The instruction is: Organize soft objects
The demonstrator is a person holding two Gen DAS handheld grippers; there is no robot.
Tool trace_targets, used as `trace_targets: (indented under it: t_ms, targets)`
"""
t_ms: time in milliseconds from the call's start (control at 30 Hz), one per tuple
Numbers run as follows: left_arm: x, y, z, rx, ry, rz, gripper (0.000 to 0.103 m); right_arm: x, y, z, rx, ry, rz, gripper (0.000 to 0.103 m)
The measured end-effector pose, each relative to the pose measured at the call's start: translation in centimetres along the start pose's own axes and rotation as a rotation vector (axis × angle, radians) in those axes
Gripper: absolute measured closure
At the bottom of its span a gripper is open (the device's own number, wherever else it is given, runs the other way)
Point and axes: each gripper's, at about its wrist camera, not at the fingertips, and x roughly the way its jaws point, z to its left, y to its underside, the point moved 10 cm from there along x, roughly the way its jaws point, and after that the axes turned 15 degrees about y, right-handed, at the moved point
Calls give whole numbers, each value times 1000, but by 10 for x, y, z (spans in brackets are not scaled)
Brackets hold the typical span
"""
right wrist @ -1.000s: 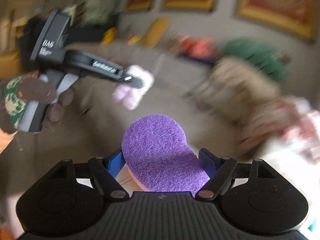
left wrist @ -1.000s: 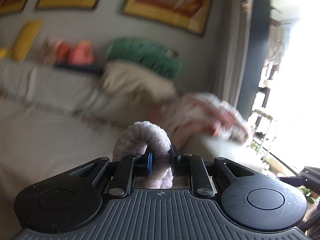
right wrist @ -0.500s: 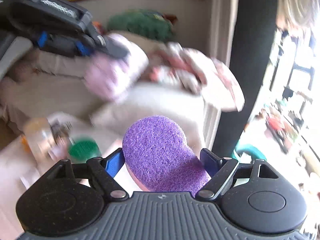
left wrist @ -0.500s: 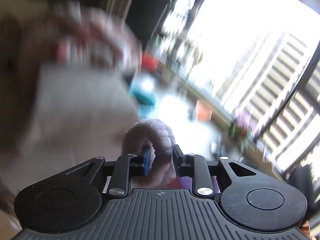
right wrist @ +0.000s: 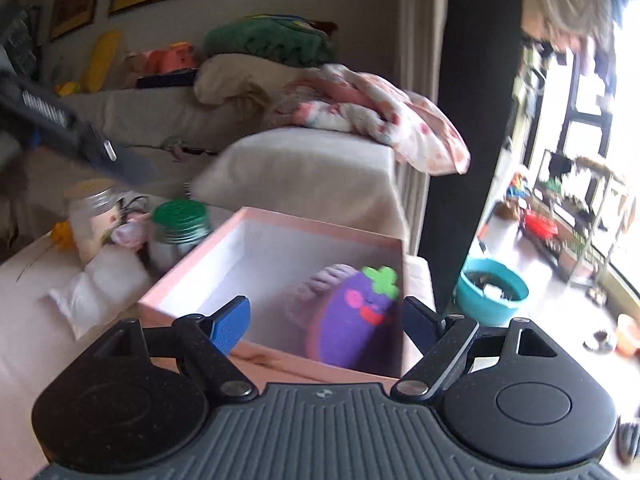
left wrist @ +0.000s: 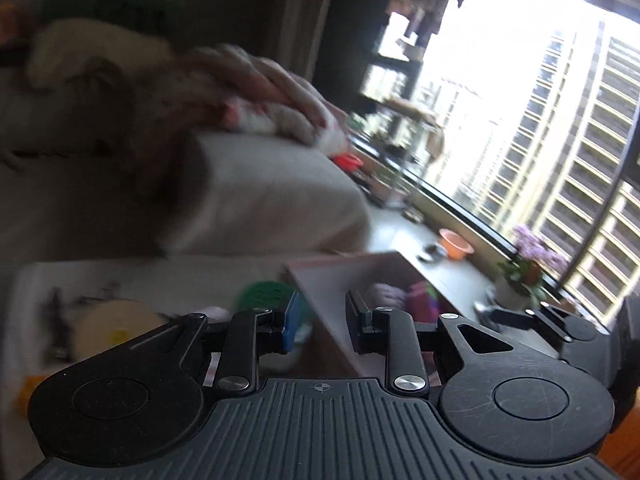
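Nearest the right camera, the right tool (right wrist: 326, 322) stands wide apart and empty, where half a second ago it pinched the purple plush. That purple plush (right wrist: 356, 316), a smiling eggplant face with a green leaf top, now lies inside the pink box (right wrist: 276, 224), against its near right corner. Behind it, touching it, sits the pale lilac ring toy (right wrist: 330, 274), which the left tool carried until a moment ago.

The left tool (left wrist: 320, 318) is also parted and holds nothing; through its gap the box rim (left wrist: 320, 268) shows, with both toys dim inside. The left tool's black body (right wrist: 60, 132) reaches in at the upper left of the right view, off to the side of the box.

Both drops look done, so two soft things are sorted.

Left of the box on the bench (right wrist: 24, 332) lies a white pouch (right wrist: 94, 284), near a green-lidded jar (right wrist: 178, 226) and a clear jar (right wrist: 94, 216) with a small pink soft thing (right wrist: 130, 234) between them. These are probably the next candidates, though blur hides details.

Farther off, the sofa (right wrist: 304, 176) holds a floral blanket (right wrist: 380, 120), a cream cushion (right wrist: 240, 76) and a green cushion (right wrist: 272, 42).
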Motion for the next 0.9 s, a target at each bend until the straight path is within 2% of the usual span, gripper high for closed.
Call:
trace_targets:
  t_ms: [133, 167, 233, 300, 467, 567, 600, 700, 833, 900]
  targets:
    - [-94, 1, 79, 16, -328, -164, 75, -9, -12, 48, -34, -83, 2, 20]
    - [-109, 5, 95, -6, -388, -197, 75, -5, -16, 59, -35, -101, 14, 20]
    - [-129, 24, 128, -94, -437, -169, 75, 1, -19, 82, -33, -134, 56, 20]
    - [-125, 47, 148, -163, -415, -130, 75, 9, -21, 101, -4, -171, 114, 20]
    - [-89, 91, 157, -162, -372, -12, 75, 24, -19, 143, 49, -219, 187, 20]
    - [-77, 103, 165, -177, -382, -31, 75, 21, -16, 159, 4, -168, 155, 18]
    - [-83, 108, 165, -181, -382, -50, 75, 21, -14, 162, -16, -151, 139, 18]
    - [-84, 115, 159, -181, -342, -66, 75, 15, -11, 163, -50, -132, 94, 18]
    - [-57, 124, 114, -94, -196, 8, 75, 7, -12, 159, -63, -106, 21, 18]
    - [-40, 126, 94, -85, -122, 42, 75, 3, -12, 157, -48, -116, 11, 18]
